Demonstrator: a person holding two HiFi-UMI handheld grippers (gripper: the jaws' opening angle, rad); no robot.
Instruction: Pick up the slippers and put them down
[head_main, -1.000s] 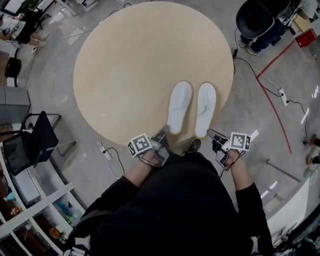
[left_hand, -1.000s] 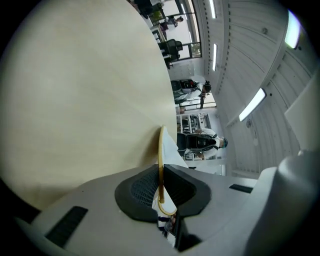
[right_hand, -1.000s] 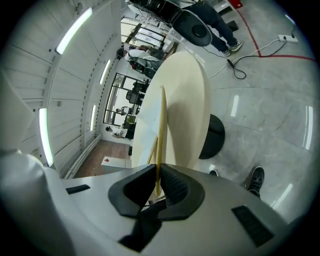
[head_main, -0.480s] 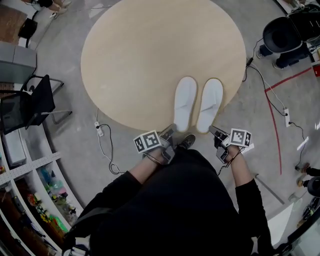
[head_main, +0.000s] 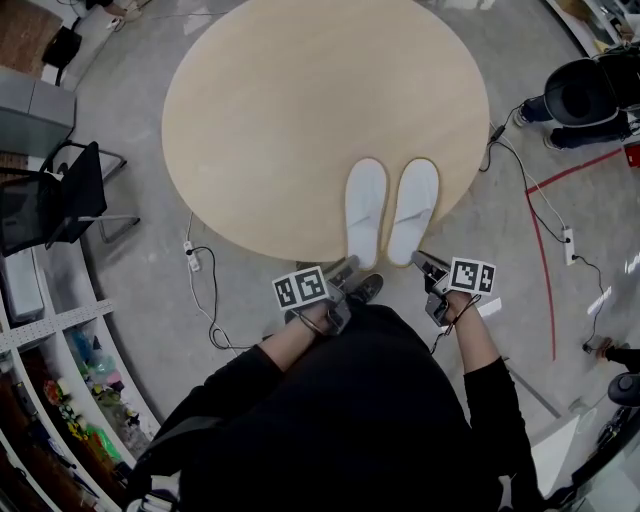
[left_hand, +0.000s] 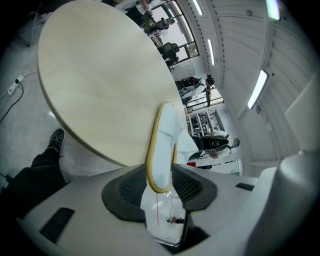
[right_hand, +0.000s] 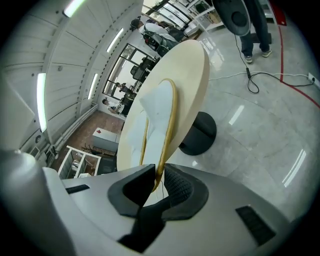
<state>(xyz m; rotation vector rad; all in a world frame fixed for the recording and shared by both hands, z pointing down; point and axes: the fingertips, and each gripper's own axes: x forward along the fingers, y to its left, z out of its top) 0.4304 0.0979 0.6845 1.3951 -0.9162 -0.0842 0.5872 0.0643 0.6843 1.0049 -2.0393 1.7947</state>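
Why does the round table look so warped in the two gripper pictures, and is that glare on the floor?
Left gripper view: the wide-angle lens stretches the table into an oval, and the corners go black. Right gripper view: same warping; bright streaks on the glossy floor are light reflections. Head view: the table reads round.
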